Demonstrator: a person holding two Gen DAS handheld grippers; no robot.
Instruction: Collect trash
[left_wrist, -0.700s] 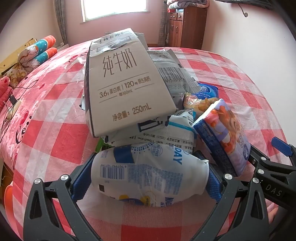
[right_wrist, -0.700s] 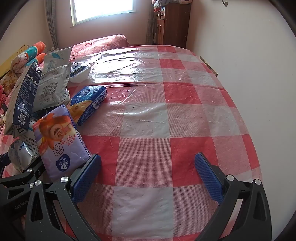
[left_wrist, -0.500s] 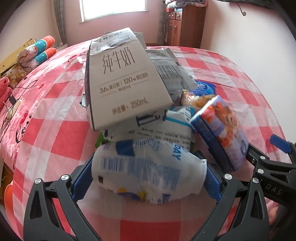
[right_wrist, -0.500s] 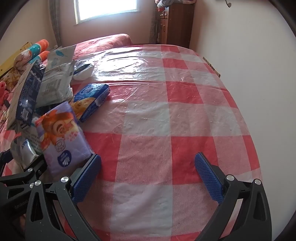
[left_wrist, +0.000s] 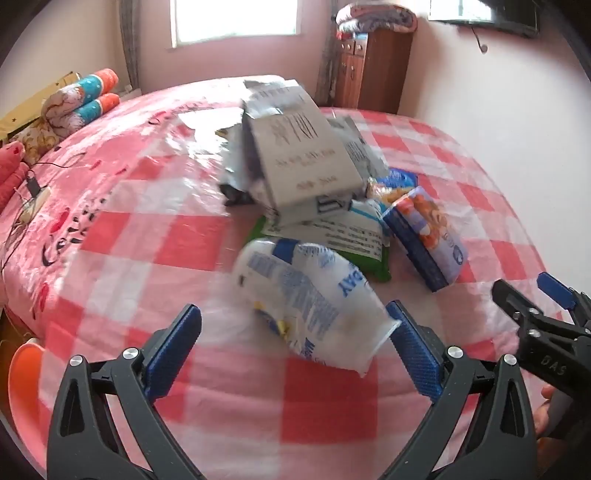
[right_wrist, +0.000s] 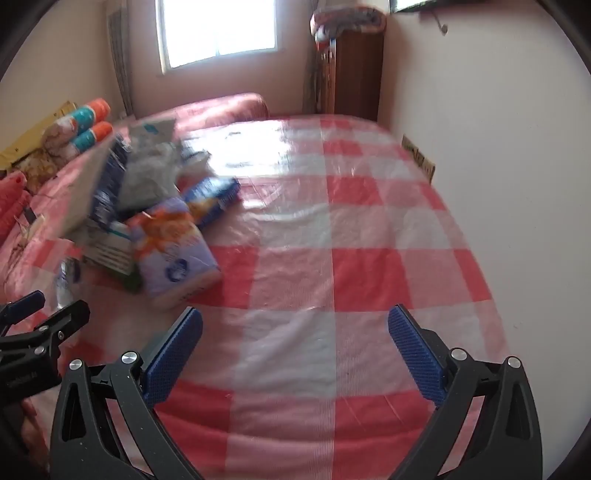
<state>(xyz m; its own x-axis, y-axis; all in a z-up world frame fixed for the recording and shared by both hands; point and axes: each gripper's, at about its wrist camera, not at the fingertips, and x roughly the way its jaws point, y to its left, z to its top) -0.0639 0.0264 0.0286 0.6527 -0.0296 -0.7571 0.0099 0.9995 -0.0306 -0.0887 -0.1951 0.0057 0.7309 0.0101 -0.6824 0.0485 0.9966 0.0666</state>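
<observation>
The left gripper (left_wrist: 293, 334) is sitting farther back from the trash pile than before, fingers spread wide, holding nothing. The crumpled white-and-blue plastic pouch (left_wrist: 310, 299), earlier filling the gap, is now lying on the red-checked bed (left_wrist: 177, 236), its end near the right finger; only "DAY" is readable. The right gripper (right_wrist: 295, 338) is hovering open, empty, over bare bedcover.

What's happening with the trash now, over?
Left gripper open around white bottle, not gripping. Right gripper open, empty. Trash pile ahead, nothing blocking.
</observation>
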